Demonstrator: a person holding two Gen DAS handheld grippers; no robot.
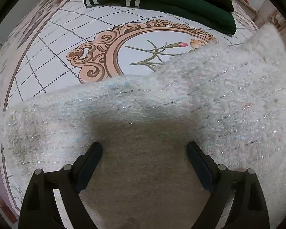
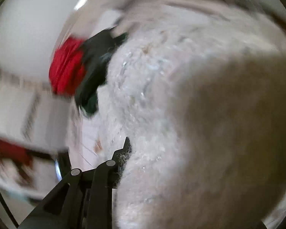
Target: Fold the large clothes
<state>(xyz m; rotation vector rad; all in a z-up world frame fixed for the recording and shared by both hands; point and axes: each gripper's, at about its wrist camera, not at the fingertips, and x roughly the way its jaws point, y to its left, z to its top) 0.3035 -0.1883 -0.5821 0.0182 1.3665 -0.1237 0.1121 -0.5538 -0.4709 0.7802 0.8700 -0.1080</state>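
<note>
A fuzzy white sweater (image 1: 209, 103) with glittery threads lies spread across a patterned bed sheet (image 1: 53, 43). My left gripper (image 1: 145, 147) hangs just above it, pointing steeply down, jaws wide open and nothing between the fingers. In the blurred right wrist view the same sweater (image 2: 152, 95) is lifted close to the lens and drapes over the right side. Only one finger (image 2: 126, 147) of my right gripper (image 2: 137, 147) shows, with fabric and loose fibres pressed against its inner face. The other finger is hidden under the cloth. The right gripper looks shut on the sweater.
A folded dark green garment (image 1: 171, 5) with white cuff stripes lies at the far side of the bed. The right wrist view shows a red garment (image 2: 66, 70) beside a dark green one (image 2: 93, 66). Pale furniture (image 2: 19, 114) is blurred at left.
</note>
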